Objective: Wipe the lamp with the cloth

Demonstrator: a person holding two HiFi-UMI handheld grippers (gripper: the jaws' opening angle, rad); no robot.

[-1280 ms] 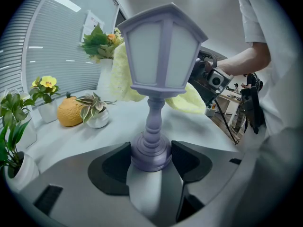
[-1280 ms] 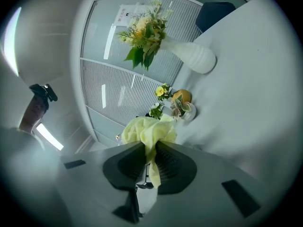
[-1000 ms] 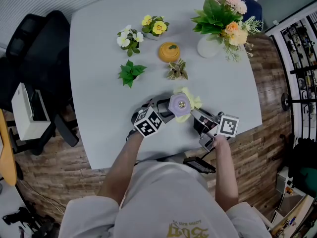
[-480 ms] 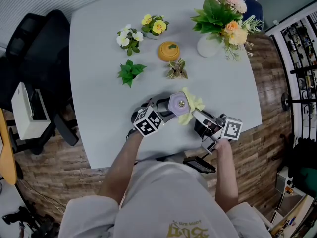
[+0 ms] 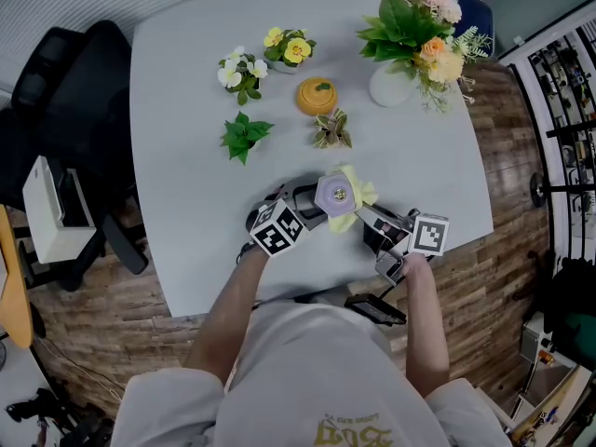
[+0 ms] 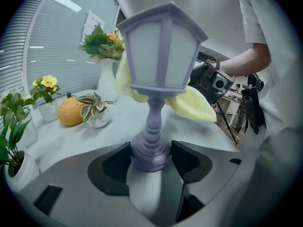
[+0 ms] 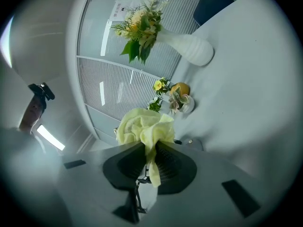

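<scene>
The left claw (image 5: 300,205) reaches in from about 8 o'clock of the lamp (image 6: 161,56) and is clamped on its round base, one dark pad on each side of the foot. The lilac lantern stands upright near the tabletop's (image 5: 186,156) 6 o'clock edge. At the lantern head's 3 o'clock the yellow cloth (image 5: 361,194) is bunched against the far panel and drapes down beside the stem. Behind it, at roughly 4 o'clock of the lamp, the right claw (image 7: 150,162) pinches a fold of that cloth, with most of the fabric ballooning out beyond its tips. The step in hand looks like wiping the head. To do it well, the left grip should hold the base steady while the right sweeps the loose wad around the panels and roof ridges with light pressure, since a hard push high up could lever the lamp against the pads. Contact should come from the soft bunch, not the claw tips. So the lamp sits inside the left claw – and just beyond the right one, at that claw's 12 o'clock with the cloth between.
</scene>
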